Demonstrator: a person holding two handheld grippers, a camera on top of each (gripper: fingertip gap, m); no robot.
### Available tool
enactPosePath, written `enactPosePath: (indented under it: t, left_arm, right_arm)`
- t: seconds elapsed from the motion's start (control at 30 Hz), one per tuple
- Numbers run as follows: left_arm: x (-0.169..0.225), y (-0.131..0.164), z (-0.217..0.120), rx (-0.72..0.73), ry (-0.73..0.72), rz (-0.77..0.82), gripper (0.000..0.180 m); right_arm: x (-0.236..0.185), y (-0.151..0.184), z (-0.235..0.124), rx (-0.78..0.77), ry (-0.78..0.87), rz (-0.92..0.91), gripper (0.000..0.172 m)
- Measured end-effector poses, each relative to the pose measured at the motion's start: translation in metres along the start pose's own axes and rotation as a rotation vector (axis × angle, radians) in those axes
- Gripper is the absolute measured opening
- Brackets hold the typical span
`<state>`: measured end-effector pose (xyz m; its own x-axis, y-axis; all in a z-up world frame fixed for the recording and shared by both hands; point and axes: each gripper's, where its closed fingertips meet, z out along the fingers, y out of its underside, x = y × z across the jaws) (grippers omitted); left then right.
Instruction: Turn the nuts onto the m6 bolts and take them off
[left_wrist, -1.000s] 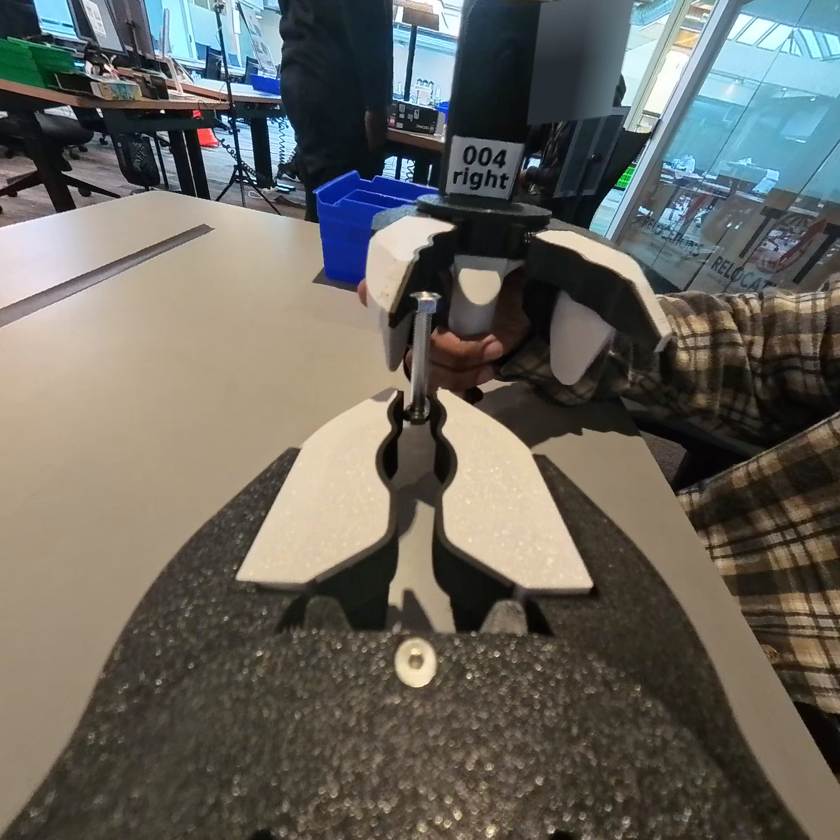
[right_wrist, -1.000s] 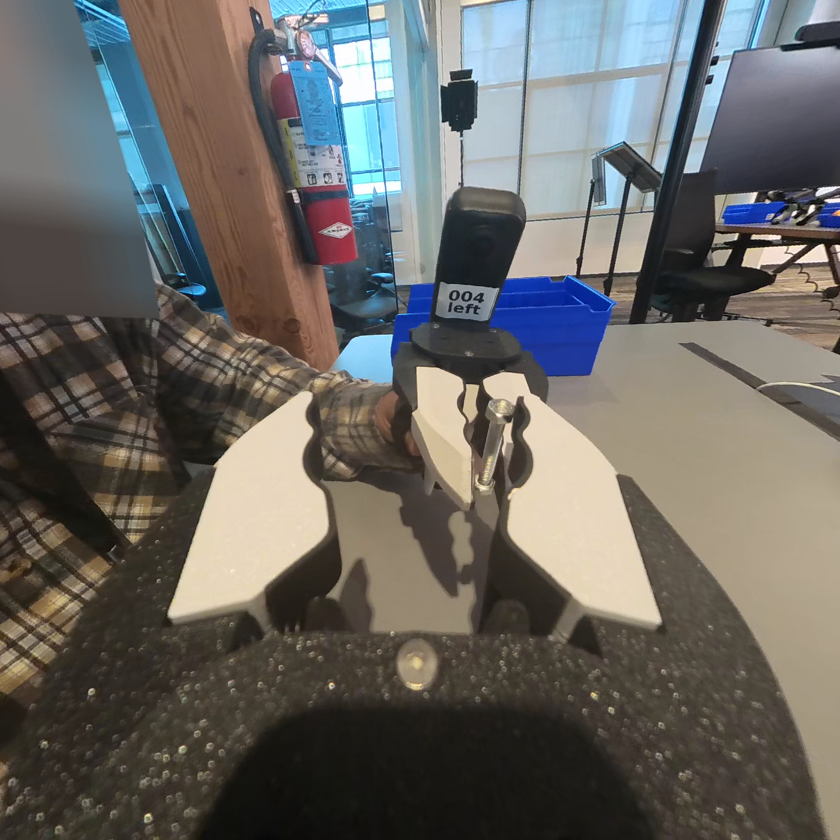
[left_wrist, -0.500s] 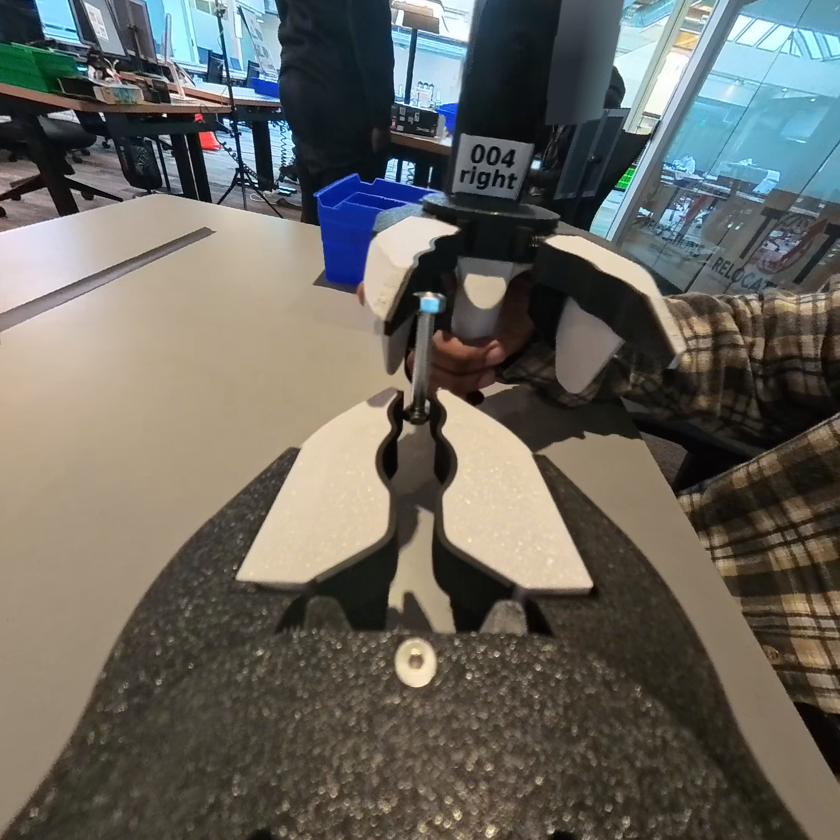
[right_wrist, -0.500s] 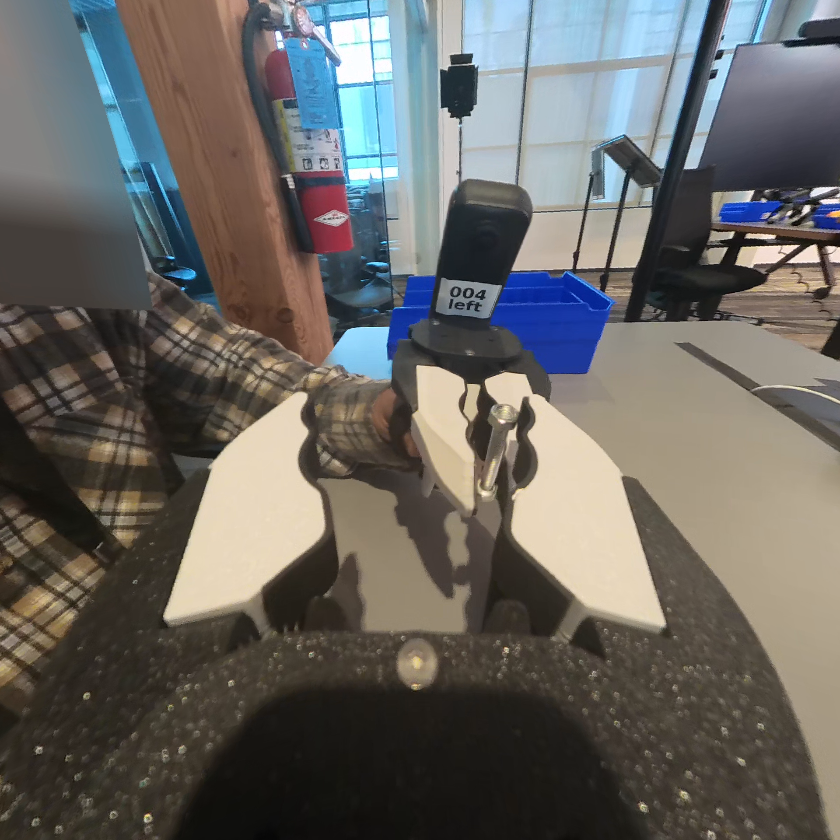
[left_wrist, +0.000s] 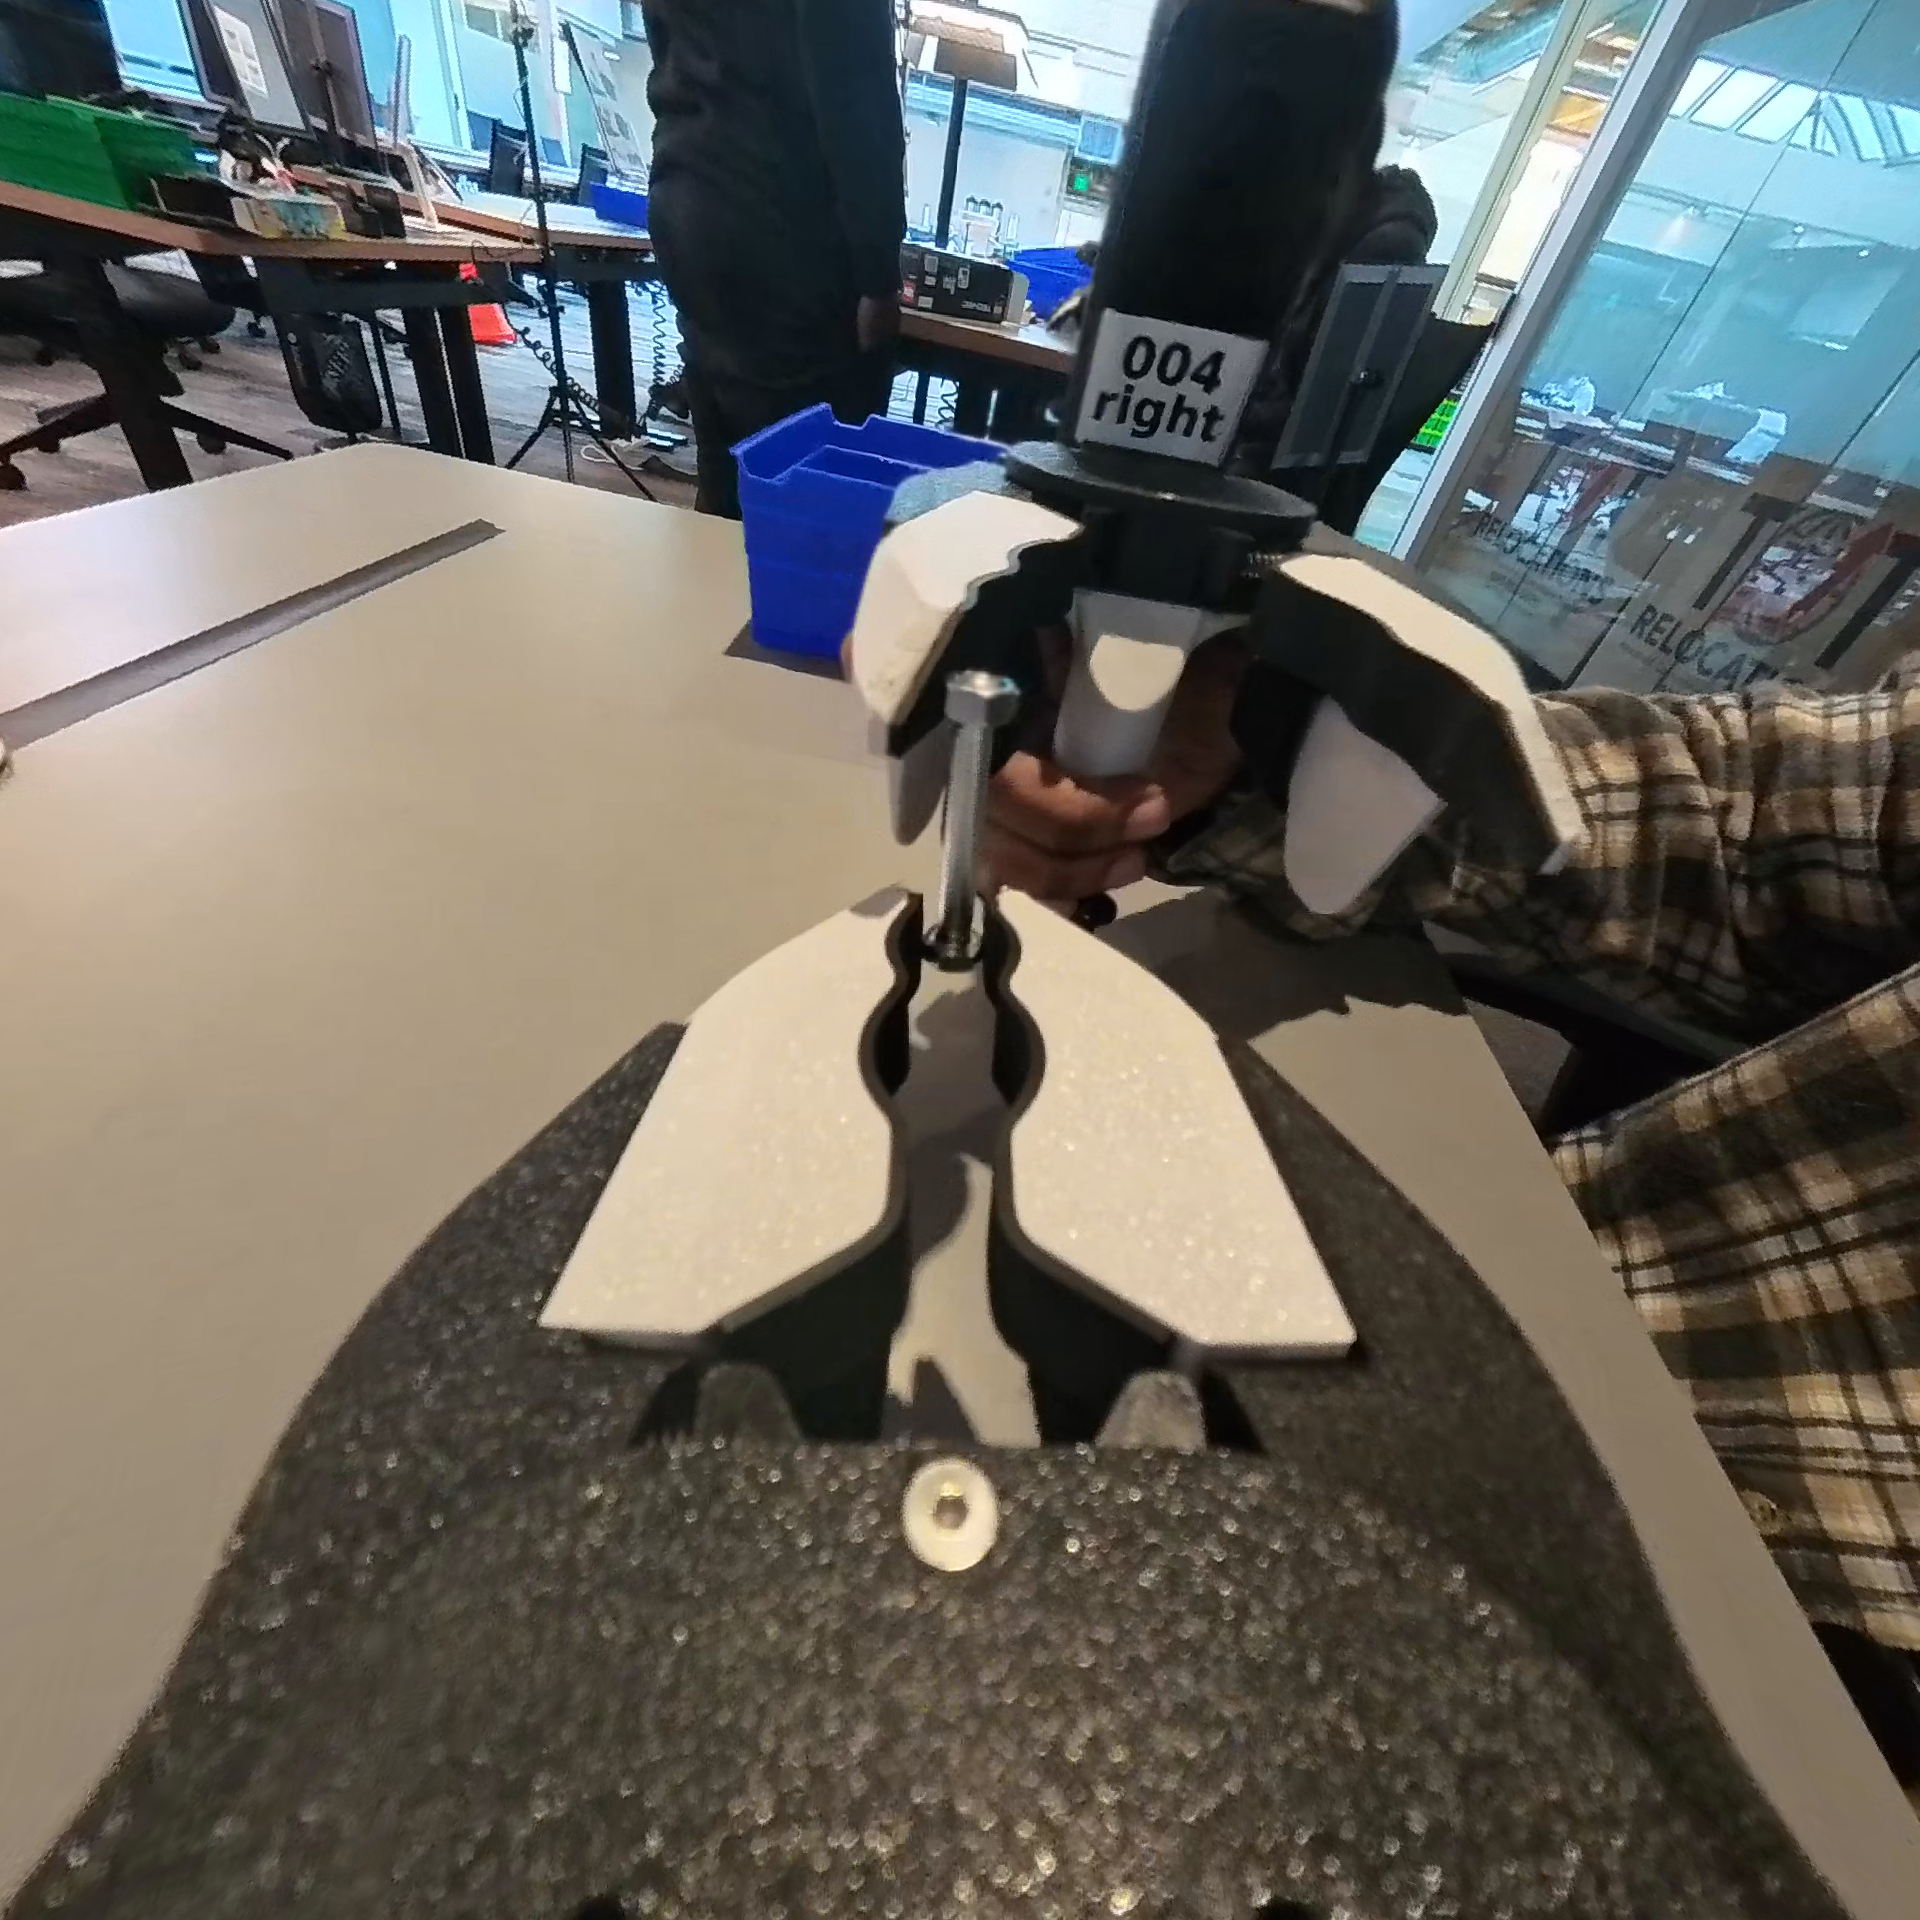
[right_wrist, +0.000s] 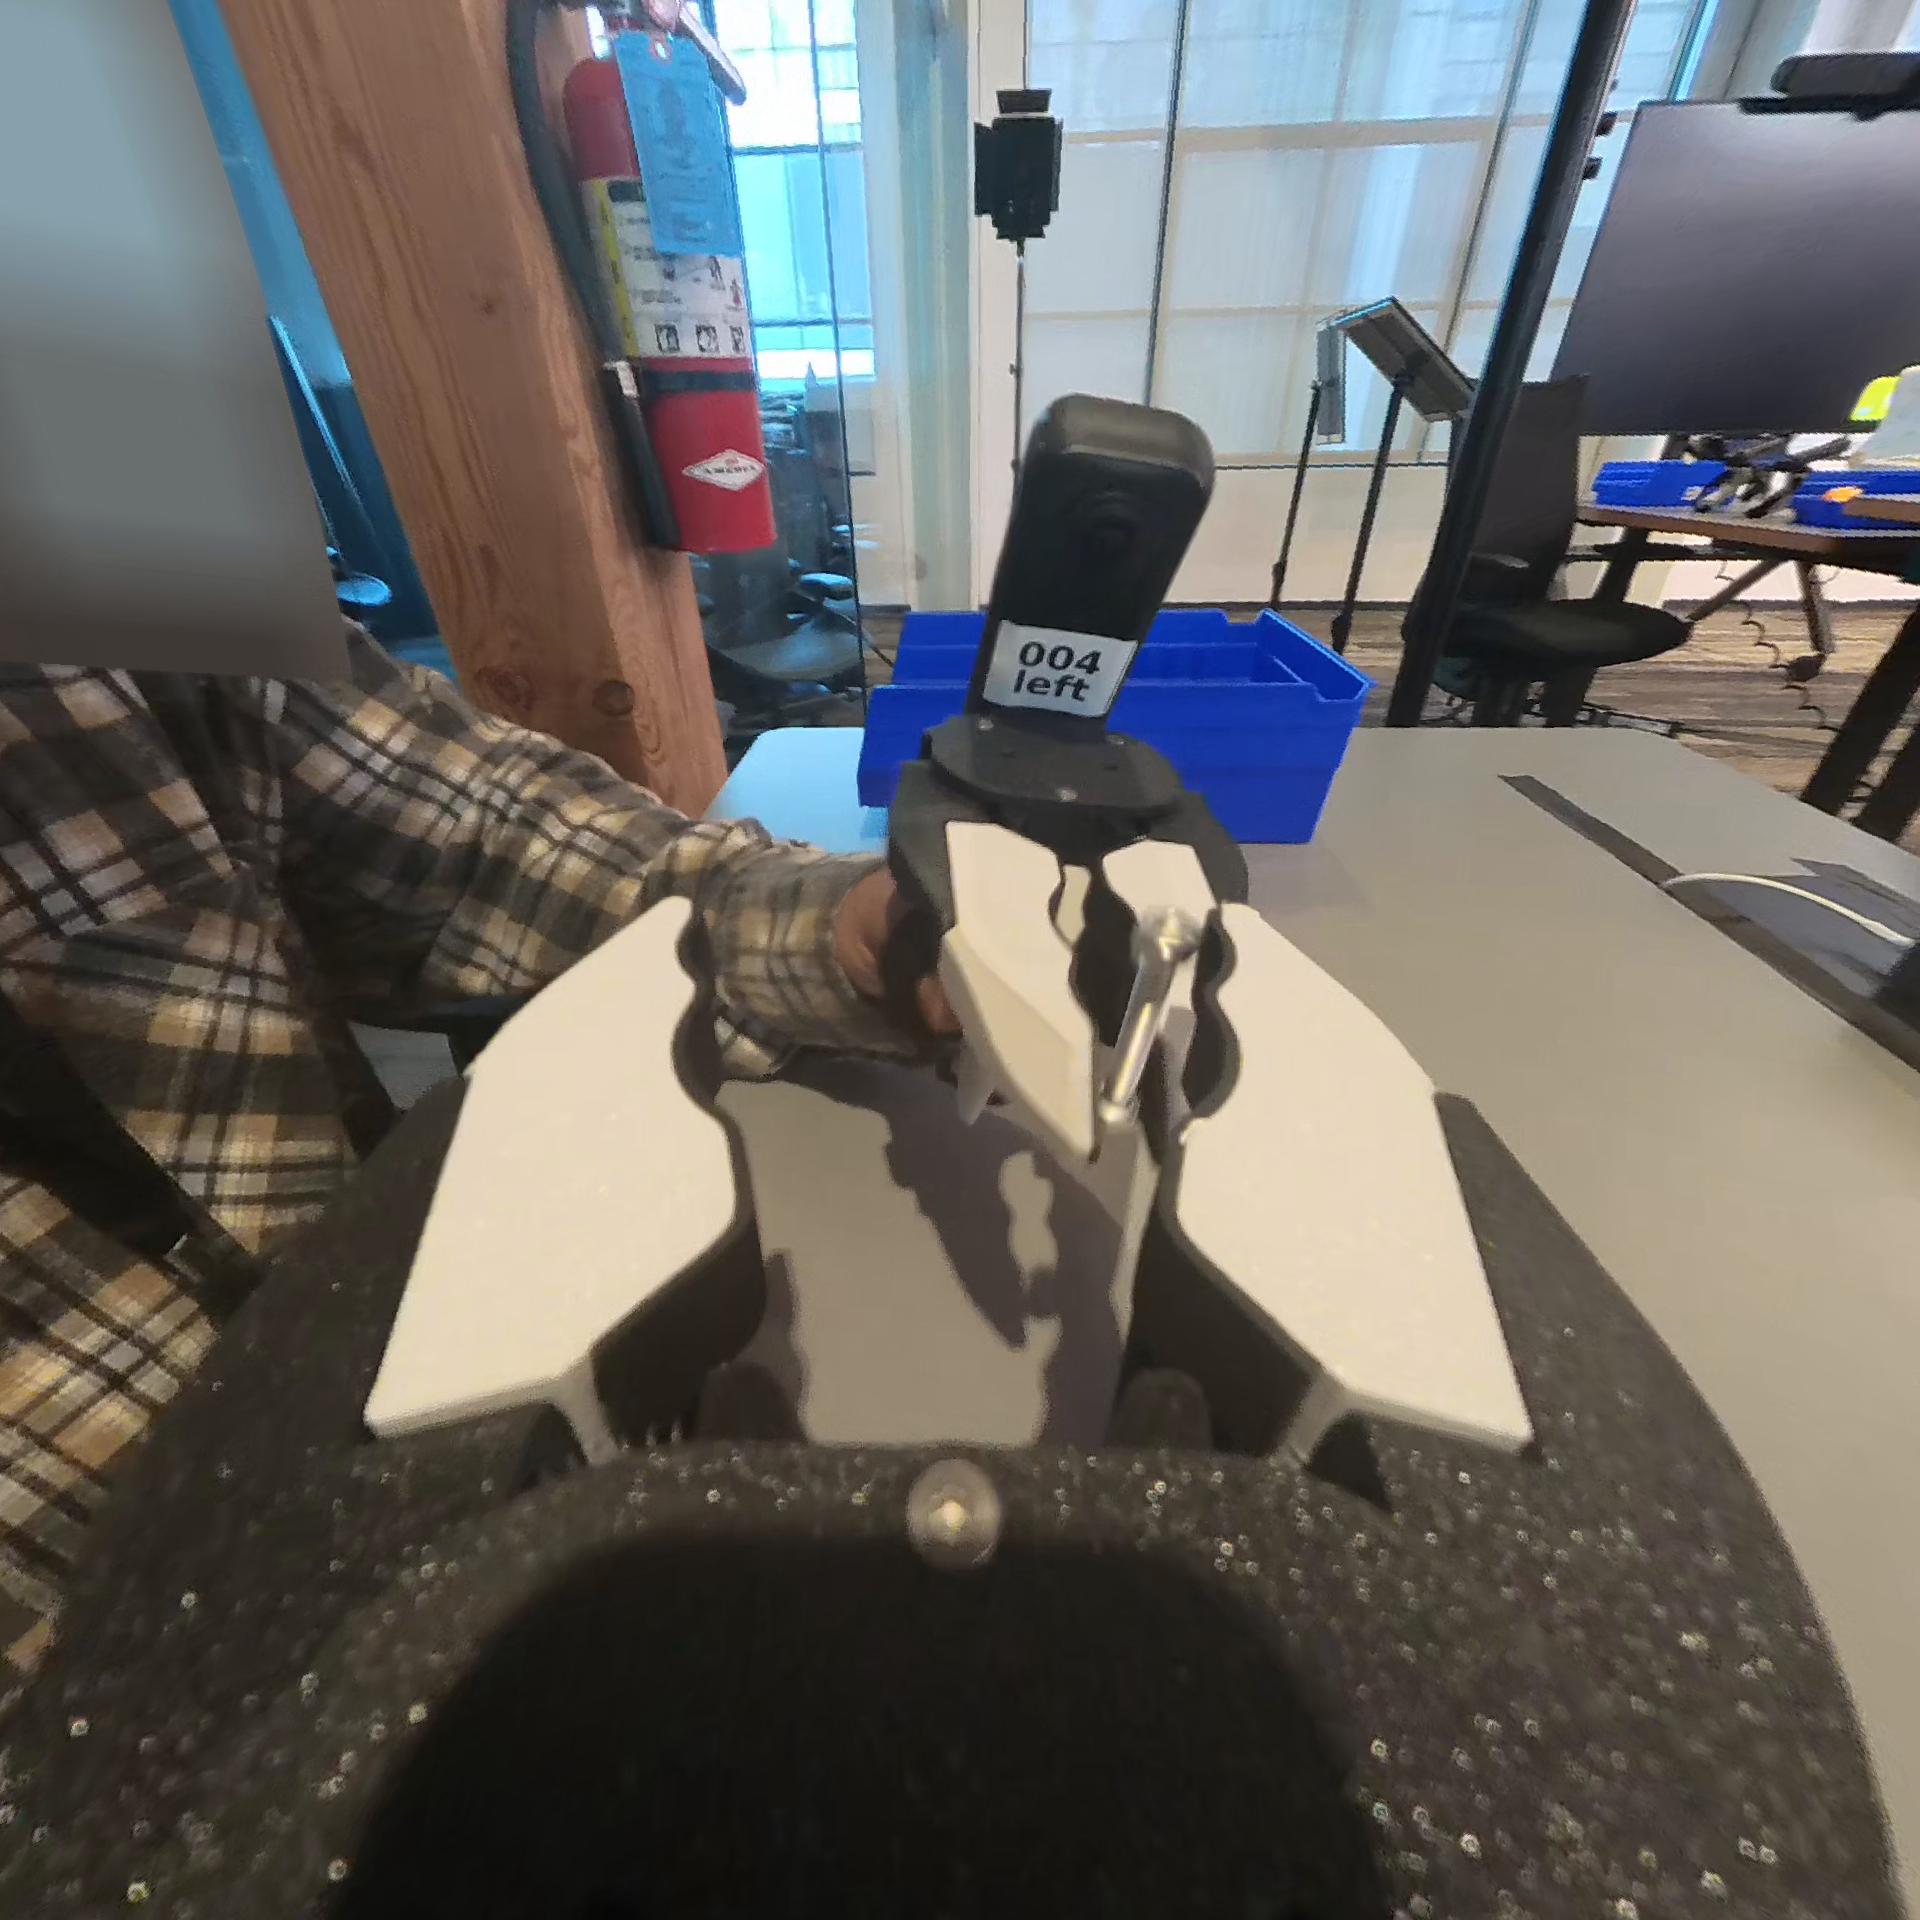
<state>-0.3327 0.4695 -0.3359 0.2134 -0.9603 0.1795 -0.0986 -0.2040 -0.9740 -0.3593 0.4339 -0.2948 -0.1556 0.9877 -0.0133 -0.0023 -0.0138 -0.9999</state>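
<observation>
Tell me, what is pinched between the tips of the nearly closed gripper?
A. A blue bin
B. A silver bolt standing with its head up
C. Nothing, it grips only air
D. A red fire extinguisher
B: the left gripper has its fingertips closed around the lower end of a silver bolt, whose hex head points up; the right gripper is spread wide and grips nothing, and the blue bin sits behind on the table.

Left tongs (left_wrist: 961, 920) nearly closed, right tongs (right_wrist: 951, 961) spread wide, facing.
</observation>
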Motion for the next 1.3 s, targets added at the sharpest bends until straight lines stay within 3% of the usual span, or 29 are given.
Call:
enactPosePath:
  t: [0.83, 1.3]
  left_arm:
    - [0.001, -0.001, 0.0, 0.003, 0.008, 0.004, 0.011]
    - [0.002, 0.001, 0.002, -0.004, 0.015, -0.002, 0.01]
  right_arm:
    - [-0.002, 0.003, 0.001, -0.027, 0.028, -0.024, 0.091]
    - [0.004, -0.002, -0.008, 0.033, 0.06, -0.005, 0.09]
